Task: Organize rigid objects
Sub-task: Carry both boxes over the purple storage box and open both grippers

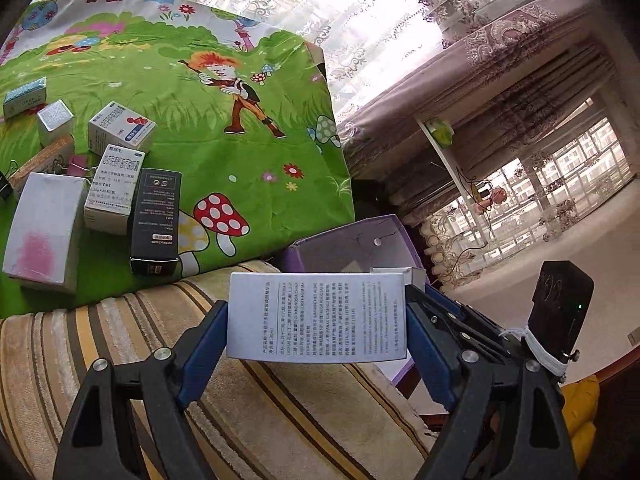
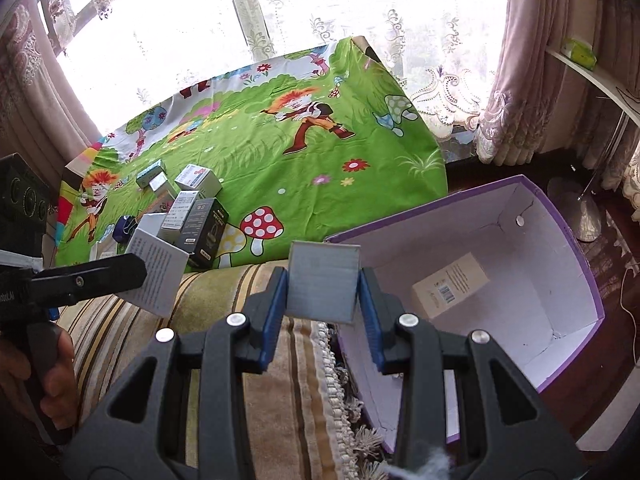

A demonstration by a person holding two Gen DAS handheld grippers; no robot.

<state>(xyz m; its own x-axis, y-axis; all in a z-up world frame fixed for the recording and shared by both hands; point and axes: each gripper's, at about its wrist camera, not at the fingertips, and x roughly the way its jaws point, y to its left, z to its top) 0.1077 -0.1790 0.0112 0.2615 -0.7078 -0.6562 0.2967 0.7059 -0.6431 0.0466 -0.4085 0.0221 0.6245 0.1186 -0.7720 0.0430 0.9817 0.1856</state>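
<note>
Purple box (image 2: pixel 560 240) holds 1 carton (image 2: pixel 450 284); more cartons (image 1: pixel 116 184) on green cloth (image 1: pixel 260 152).

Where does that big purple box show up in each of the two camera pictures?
Left wrist view: the purple box sits at centre, mostly hidden behind the white carton in the left gripper.
Right wrist view: purple box fills the lower right, open.
Shared landmark: red mushroom on the green cloth.

Bright windows (image 2: pixel 168 12) w/ lace curtains (image 2: pixel 360 8), mauve drapes (image 2: pixel 532 92), striped rug (image 1: pixel 140 360).
</note>
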